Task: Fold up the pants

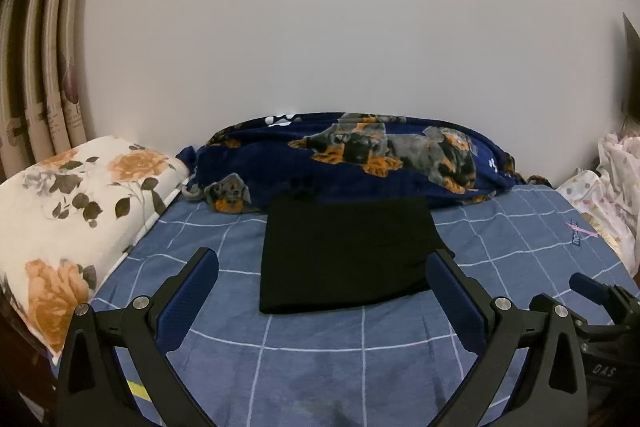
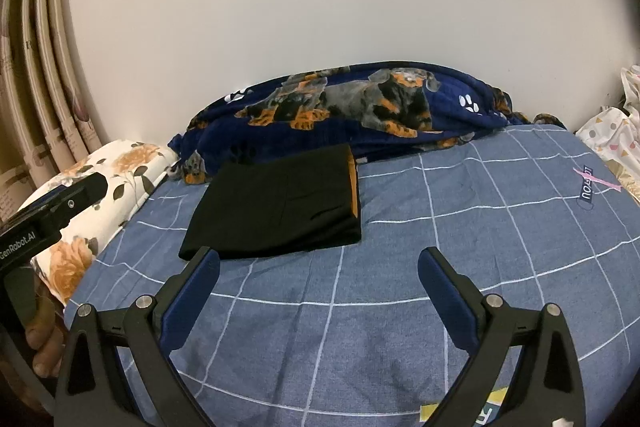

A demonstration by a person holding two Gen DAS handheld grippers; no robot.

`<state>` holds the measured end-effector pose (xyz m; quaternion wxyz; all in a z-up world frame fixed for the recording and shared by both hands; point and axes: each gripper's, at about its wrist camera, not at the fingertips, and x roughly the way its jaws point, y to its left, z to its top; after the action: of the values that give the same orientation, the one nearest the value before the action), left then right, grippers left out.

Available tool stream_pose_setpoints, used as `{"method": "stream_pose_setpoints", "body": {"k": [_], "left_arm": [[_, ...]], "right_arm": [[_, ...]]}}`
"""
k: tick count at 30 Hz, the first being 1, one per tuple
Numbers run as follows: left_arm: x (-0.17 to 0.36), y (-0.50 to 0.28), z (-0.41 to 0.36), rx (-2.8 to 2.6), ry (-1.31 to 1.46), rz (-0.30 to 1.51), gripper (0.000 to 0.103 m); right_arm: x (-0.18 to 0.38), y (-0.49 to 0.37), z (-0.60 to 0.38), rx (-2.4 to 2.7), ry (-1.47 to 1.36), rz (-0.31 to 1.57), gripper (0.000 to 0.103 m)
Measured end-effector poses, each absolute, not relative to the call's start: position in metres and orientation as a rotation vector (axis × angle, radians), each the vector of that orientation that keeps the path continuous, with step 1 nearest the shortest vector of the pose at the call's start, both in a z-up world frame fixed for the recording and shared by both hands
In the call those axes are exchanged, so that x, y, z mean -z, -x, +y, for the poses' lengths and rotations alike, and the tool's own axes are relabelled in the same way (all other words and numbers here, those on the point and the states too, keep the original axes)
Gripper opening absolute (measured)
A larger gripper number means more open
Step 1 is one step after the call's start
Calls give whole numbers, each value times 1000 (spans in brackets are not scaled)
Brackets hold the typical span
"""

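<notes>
The black pants (image 1: 344,251) lie folded into a compact, flat rectangle on the blue checked bed sheet (image 2: 460,227), toward the far edge of the bed, their back edge touching or just beside the dog-print blanket (image 1: 360,151) bunched along the wall. My left gripper (image 1: 322,287) hovers above the near part of the bed with its fingers (image 1: 200,291) spread wide apart and nothing between them; my right gripper (image 2: 320,287) is the same, fingers (image 2: 444,291) wide apart and empty, and from its camera the pants sit ahead and to the left. I judge the cloth to be light, soft and limp: it would sag and unfold if lifted from one point, though the stacked layers give the bundle some body. The folding looks largely done to me. If I had to take hold again, I would pinch the thick near edge at both corners at once, so the layers stay together. A strip of orange shows along the right edge in the right view; what it is I cannot tell. Open sheet stretches to the right of the pants and toward me, giving room to move. The floral pillow (image 1: 80,211) crowds the left edge, and pale spotted fabric (image 2: 616,139) lies past the right edge.
</notes>
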<state>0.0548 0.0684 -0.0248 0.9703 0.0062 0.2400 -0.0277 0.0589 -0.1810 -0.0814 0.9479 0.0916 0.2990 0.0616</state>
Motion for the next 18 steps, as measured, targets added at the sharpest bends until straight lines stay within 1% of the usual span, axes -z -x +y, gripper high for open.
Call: {"method": "stream_pose_setpoints", "body": {"k": [18], "left_arm": [[32,-57,72,57,5,502,103]], "right_arm": [[82,-60,-182,-128,-184,612,99]]}}
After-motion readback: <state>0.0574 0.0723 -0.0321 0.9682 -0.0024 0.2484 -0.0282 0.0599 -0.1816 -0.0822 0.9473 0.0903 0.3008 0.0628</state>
